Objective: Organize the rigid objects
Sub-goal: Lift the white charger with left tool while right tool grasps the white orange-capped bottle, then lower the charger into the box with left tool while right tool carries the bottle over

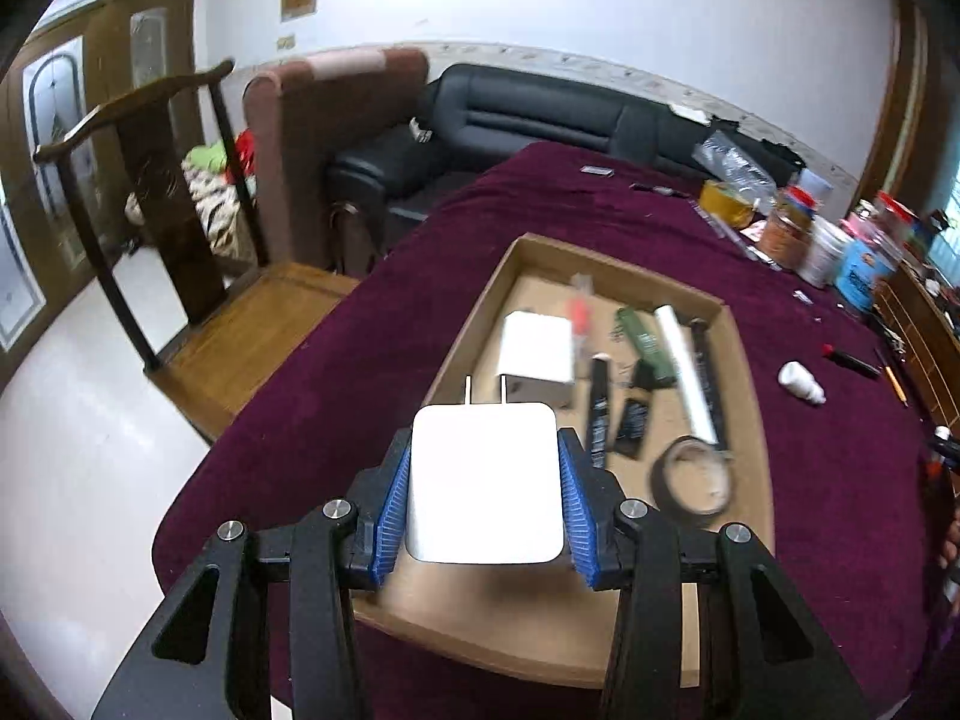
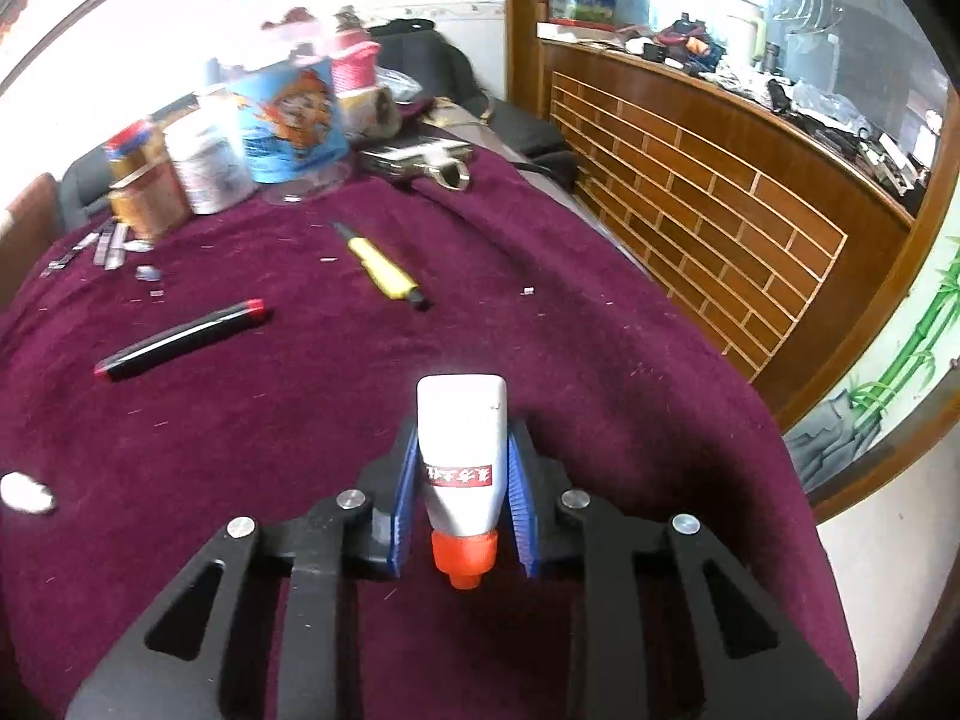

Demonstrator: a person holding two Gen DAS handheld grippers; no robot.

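My left gripper (image 1: 485, 483) is shut on a white plug charger (image 1: 483, 480), prongs pointing away, held above the near end of a shallow cardboard tray (image 1: 474, 324). The tray holds a second white charger (image 1: 536, 354), a tape roll (image 1: 693, 483), a white tube (image 1: 684, 372), a green stick (image 1: 645, 339) and black pieces. My right gripper (image 2: 462, 468) is shut on a white glue bottle (image 2: 462, 456) with an orange cap toward the camera, held over the maroon cloth. A black-and-red marker (image 2: 180, 339) and a yellow utility knife (image 2: 384, 267) lie beyond it.
The maroon cloth (image 2: 600, 420) covers the table. Jars and tins (image 2: 288, 120) crowd its far edge. A small white bottle (image 1: 801, 381) and a marker (image 1: 852, 360) lie right of the tray. A wooden chair (image 1: 180, 240) and black sofa (image 1: 510, 114) stand beyond; a wooden cabinet (image 2: 720, 210) stands on the right.
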